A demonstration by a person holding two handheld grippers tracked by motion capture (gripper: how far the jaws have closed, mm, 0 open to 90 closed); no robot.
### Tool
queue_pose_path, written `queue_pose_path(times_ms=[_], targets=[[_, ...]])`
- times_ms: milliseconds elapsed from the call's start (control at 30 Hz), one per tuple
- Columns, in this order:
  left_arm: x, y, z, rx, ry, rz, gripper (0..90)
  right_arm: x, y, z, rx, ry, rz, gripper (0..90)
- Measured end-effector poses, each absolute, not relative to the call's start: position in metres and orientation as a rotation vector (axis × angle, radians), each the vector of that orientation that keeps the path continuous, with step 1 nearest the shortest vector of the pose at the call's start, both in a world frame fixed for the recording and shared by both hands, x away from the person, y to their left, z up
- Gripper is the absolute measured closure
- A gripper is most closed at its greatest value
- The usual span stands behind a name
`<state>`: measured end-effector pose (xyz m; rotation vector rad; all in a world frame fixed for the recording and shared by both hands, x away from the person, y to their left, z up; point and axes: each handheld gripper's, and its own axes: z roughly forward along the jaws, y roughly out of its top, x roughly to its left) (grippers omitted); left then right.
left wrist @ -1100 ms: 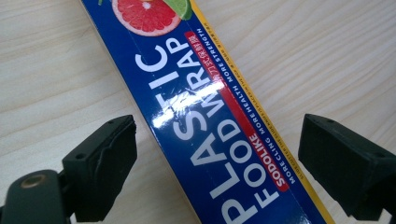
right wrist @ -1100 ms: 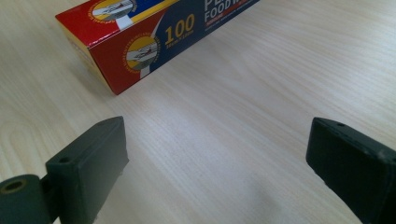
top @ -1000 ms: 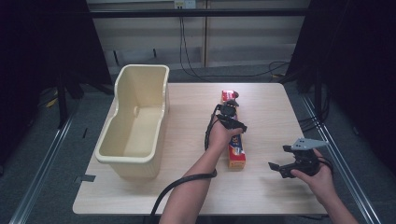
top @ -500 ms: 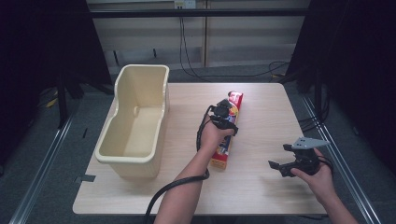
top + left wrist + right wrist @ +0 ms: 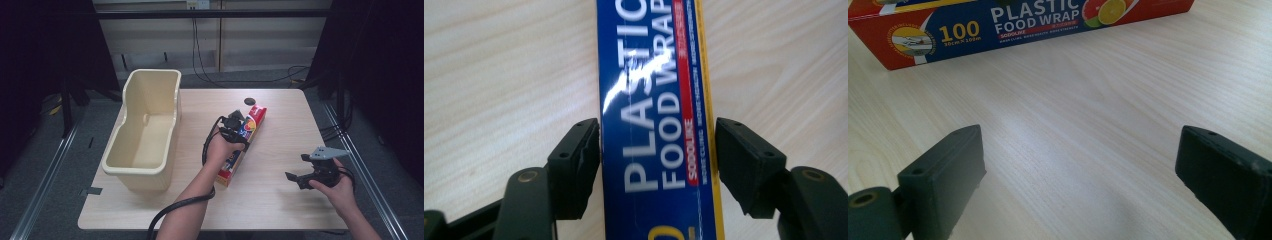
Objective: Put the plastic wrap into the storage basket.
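Food-wrap box pinched lengthwise betw. left gripper jaws; right gripper jaws spread wide.

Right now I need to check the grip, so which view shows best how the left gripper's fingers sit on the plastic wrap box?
The left gripper view: the left gripper straddles the plastic wrap box, its fingers at both long sides. The high view shows the hand covering that contact. The right gripper view shows the box's printed side.
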<state>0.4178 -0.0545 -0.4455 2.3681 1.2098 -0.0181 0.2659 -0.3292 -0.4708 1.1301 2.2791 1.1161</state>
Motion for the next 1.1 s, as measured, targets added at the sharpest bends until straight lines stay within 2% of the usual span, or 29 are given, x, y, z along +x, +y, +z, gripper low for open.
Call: queue_pose_path(times_ms=[433,800,933,1100], targets=[[0.433,-0.076,-0.456,2.376,1.234,0.037,26.9,0.266,-0.331,-0.471,1.121,2.290,1.116,5.9],[0.437,-0.078,-0.459,2.403,1.288,0.017,40.1,0.266,-0.332,-0.472,1.122,2.294,1.116,6.1],[0.437,-0.073,-0.450,2.460,1.292,-0.038,40.7,0.266,-0.332,-0.471,1.115,2.298,1.120,6.1],[0.435,-0.067,-0.436,2.512,1.286,-0.029,40.8,0.266,-0.332,-0.473,1.129,2.305,1.114,6.1]])
